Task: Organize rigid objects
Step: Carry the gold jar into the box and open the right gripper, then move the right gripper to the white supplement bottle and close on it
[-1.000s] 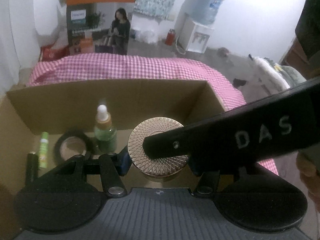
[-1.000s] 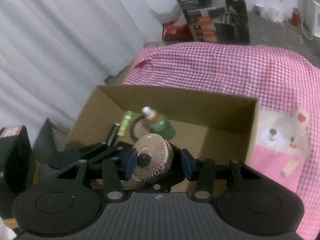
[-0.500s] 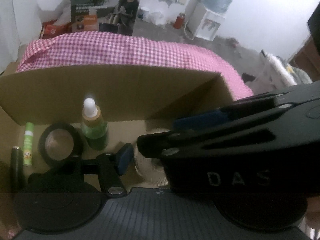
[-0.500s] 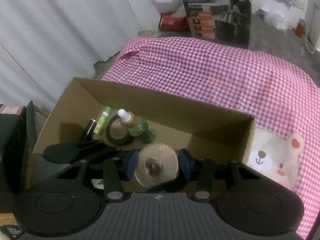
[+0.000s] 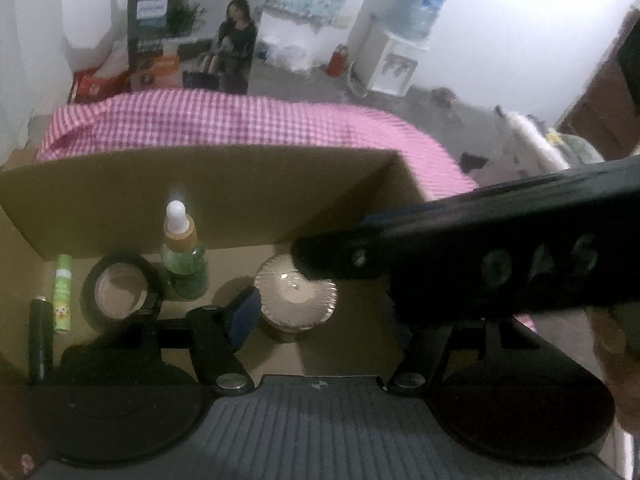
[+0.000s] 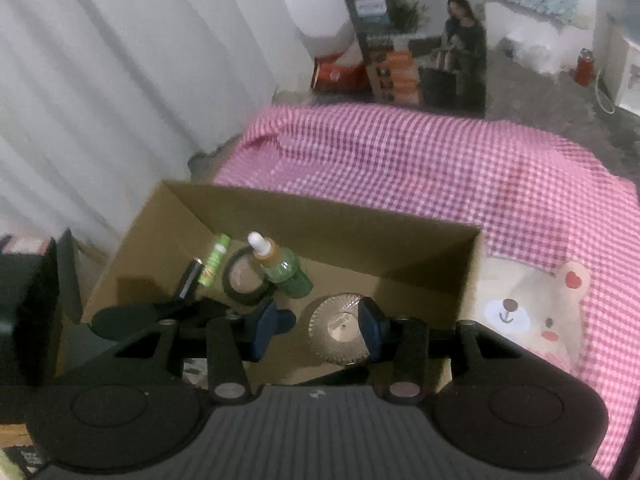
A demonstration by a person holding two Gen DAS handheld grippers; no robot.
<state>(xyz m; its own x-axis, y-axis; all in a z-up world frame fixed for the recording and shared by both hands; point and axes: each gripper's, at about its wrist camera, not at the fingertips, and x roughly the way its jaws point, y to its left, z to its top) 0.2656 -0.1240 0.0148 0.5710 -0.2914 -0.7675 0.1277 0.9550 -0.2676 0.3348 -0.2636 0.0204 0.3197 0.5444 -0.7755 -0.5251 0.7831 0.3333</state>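
The right gripper hangs over the open brown cardboard box with its blue-padded fingers spread apart; the round jar with a ribbed gold lid stands on the box floor between them, close against the right-hand pad, clear of the left one, so the jaws grip nothing. The left wrist view shows the same jar from the other side, its lid pale and glaring, a glass-like body under it, and the right gripper's black body reaching in from the right edge over the jar's far rim. In that view only one finger of the left gripper shows, just beside the jar; the other is hidden behind the black body, so whether it is spread or closed cannot be told.

Further left on the box floor stand a green dropper bottle with a white tip, a round black compact with a beige centre touching it, a small green tube and a thin black stick. The box sits on a pink-and-white checked cloth with a cartoon bear print, seen only from the right wrist. A water dispenser shows only from the left
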